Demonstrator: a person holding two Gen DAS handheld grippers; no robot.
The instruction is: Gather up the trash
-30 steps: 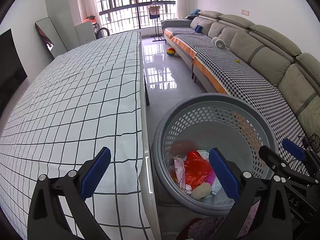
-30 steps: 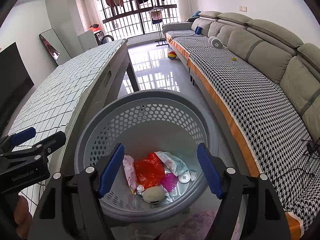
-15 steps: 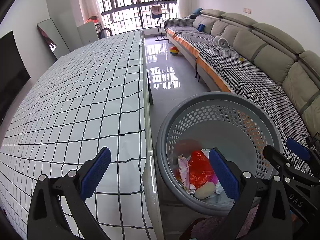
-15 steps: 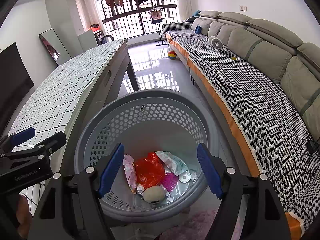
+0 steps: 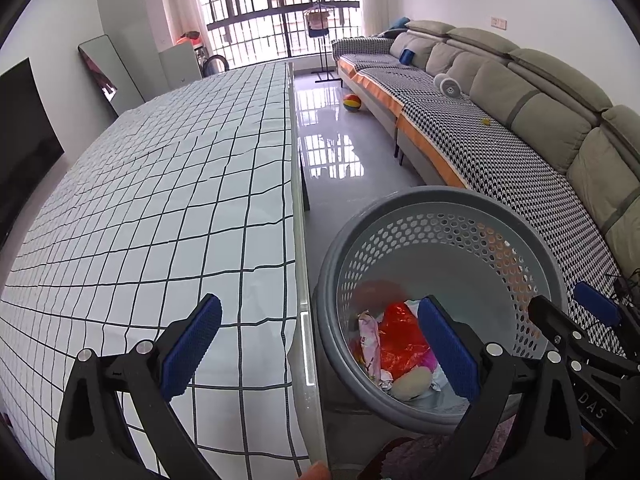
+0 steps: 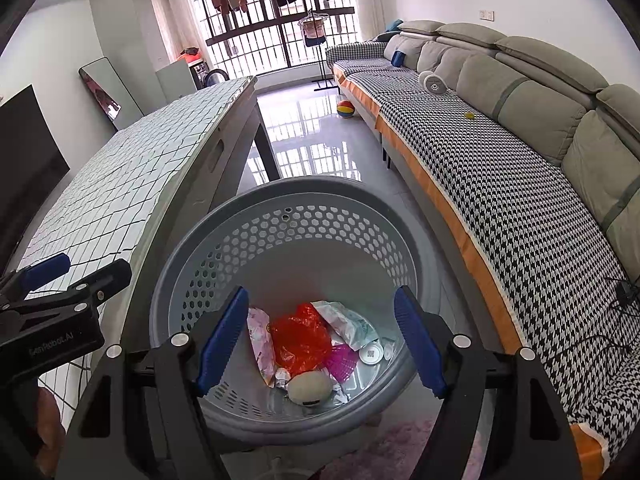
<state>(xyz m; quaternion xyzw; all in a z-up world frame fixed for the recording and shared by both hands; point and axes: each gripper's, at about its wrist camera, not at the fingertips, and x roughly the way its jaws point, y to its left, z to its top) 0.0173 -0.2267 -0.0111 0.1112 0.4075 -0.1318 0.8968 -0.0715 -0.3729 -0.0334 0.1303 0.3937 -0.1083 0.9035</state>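
Note:
A grey perforated basket (image 6: pixel 280 216) stands on the floor beside the table; it also shows in the left wrist view (image 5: pixel 460 208). It holds trash: a red plastic bag (image 6: pixel 300 338), a pink wrapper (image 6: pixel 260 340), a white wrapper (image 6: pixel 348 322), a magenta piece (image 6: pixel 344 362) and a beige lump (image 6: pixel 310 388). My right gripper (image 6: pixel 322 342) is open and empty, right above the basket. My left gripper (image 5: pixel 320 350) is open and empty over the table's edge, straddling table and basket.
A long table with a white black-grid cloth (image 5: pixel 160 200) fills the left. A grey sofa with a houndstooth cover (image 6: pixel 500 184) runs along the right. A coloured ball (image 6: pixel 345 109) lies on the glossy floor between them. A pink rug (image 6: pixel 400 448) lies under the basket.
The left gripper has drifted slightly back and left, showing more of the table. The right gripper and the trash have hardly moved.

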